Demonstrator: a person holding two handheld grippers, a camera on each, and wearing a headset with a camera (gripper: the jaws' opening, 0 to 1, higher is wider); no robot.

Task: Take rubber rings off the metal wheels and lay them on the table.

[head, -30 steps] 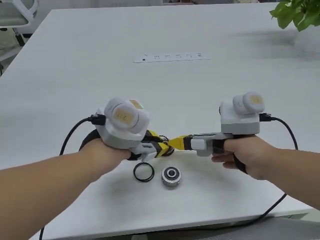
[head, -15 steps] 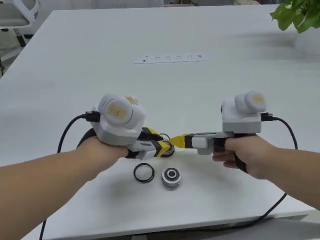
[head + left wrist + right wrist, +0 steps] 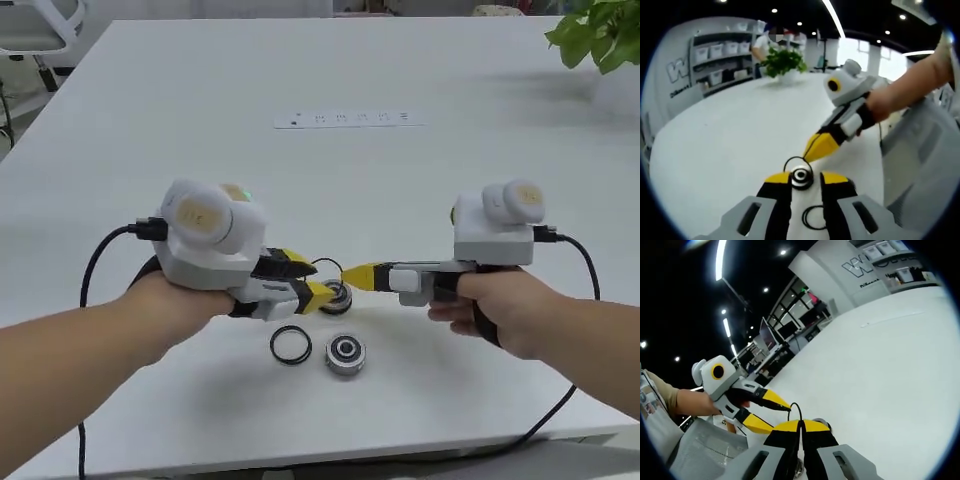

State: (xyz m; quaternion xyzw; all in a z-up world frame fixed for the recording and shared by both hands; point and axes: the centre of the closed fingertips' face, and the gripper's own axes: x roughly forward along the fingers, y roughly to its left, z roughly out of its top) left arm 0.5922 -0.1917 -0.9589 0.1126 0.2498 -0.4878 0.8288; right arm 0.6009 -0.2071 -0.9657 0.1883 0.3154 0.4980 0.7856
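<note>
White table (image 3: 300, 180), left gripper (image 3: 318, 280) clamped on metal wheel (image 3: 801, 176), right gripper (image 3: 352, 275) pinching rubber ring (image 3: 794, 158)

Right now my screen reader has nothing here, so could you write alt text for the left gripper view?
The left tongs clamp a small metal wheel between yellow tips, while the right tongs, shut, pinch a thin black rubber ring looping off it. A second ring lies on the white table beneath.

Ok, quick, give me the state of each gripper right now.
left gripper: closed on the metal wheel.
right gripper: closed, pinching the rubber ring.
</note>
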